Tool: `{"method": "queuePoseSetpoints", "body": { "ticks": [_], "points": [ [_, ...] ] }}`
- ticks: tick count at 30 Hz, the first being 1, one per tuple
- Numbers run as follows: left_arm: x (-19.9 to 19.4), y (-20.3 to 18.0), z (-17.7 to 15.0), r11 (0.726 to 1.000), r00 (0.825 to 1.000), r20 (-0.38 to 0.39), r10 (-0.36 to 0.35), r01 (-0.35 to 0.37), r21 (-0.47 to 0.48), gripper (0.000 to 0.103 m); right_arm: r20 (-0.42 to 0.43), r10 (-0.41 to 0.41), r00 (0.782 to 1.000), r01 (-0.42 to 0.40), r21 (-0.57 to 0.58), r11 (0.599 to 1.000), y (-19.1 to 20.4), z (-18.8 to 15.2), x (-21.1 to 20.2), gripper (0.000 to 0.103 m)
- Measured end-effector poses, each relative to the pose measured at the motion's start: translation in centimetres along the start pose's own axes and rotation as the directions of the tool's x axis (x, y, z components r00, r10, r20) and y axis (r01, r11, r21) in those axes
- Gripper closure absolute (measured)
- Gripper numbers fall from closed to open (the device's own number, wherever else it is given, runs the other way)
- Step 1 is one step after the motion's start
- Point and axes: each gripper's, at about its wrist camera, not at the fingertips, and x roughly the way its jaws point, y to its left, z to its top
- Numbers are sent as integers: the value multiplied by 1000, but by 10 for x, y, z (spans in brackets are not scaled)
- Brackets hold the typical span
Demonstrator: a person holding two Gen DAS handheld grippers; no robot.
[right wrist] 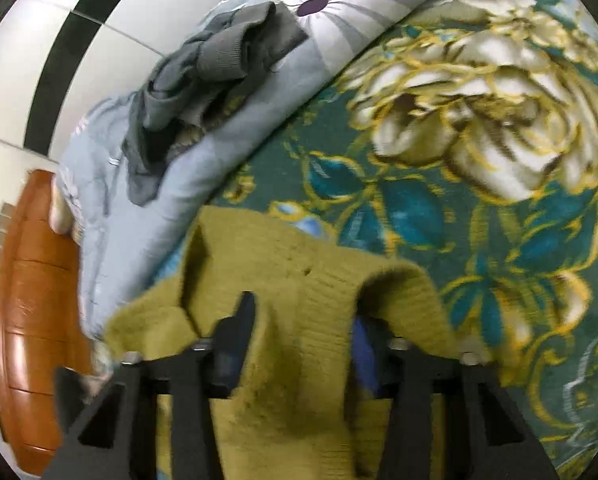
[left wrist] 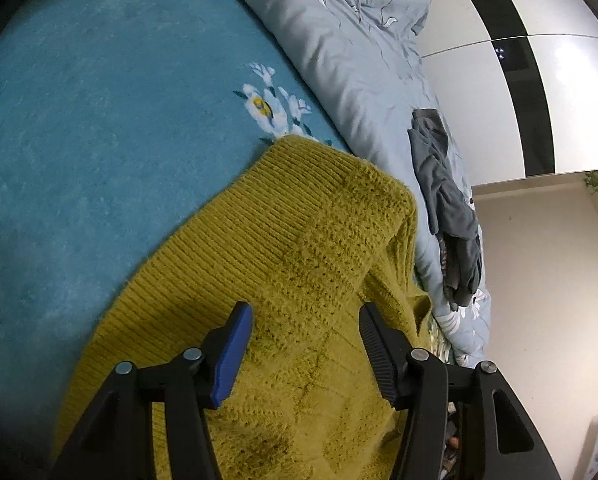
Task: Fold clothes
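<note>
A mustard-yellow knitted sweater [left wrist: 299, 240] lies on the teal blanket [left wrist: 99, 140]. My left gripper [left wrist: 305, 312] hovers over it, open, its blue pad [left wrist: 231, 352] and black pad [left wrist: 373, 344] wide apart with nothing held. In the right wrist view the sweater [right wrist: 299, 360] bunches up between the fingers of my right gripper [right wrist: 303, 312]. Those jaws stand wide apart, and a fold of the knit drapes over the right, blue-padded finger [right wrist: 363, 348]. A crumpled grey garment [left wrist: 447, 184] [right wrist: 203, 80] lies on the duvet beyond.
A light blue floral duvet [left wrist: 339, 40] [right wrist: 171, 200] is heaped along the far side of the bed. A green floral bedspread [right wrist: 479, 160] lies to the right. A brown wooden headboard [right wrist: 31, 300] and white wall panels [left wrist: 571, 100] border the bed.
</note>
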Motion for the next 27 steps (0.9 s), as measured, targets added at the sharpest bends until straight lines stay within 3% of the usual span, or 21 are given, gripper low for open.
{"method": "queuePoseSetpoints", "body": {
  "ticks": [2,3,7,10,15,19,20,22,27],
  "points": [
    [-1,2,1,1000,1000,5,-7,7,-11,43,-7,-17,1000,16,-59,998,16,5,-1,93],
    [-1,3,1,1000,1000,6,-8,8,-15,43,-10,-19,1000,18,-85,996,25,10,-2,93],
    [-1,5,2,1000,1000,8,-15,15,-18,43,119,7,993,3,-77,997,46,59,-33,94],
    [0,6,2,1000,1000,10,-17,17,-18,43,151,-16,988,29,-85,996,55,84,-36,94],
    [0,12,3,999,1000,21,-16,17,-44,43,62,-92,994,92,-5,996,40,90,-2,94],
    [-1,18,5,997,1000,25,-17,19,-71,43,59,-72,996,74,-21,997,38,87,-2,85],
    [0,19,5,997,1000,23,-17,18,-75,43,56,-76,996,79,-41,996,36,81,-8,67],
    [1,19,5,997,1000,20,-17,19,-78,43,50,-89,995,93,-89,992,32,67,-21,53],
    [2,16,4,998,1000,16,-27,28,-64,43,37,-120,992,126,-209,970,21,31,-53,53]
  ]
}}
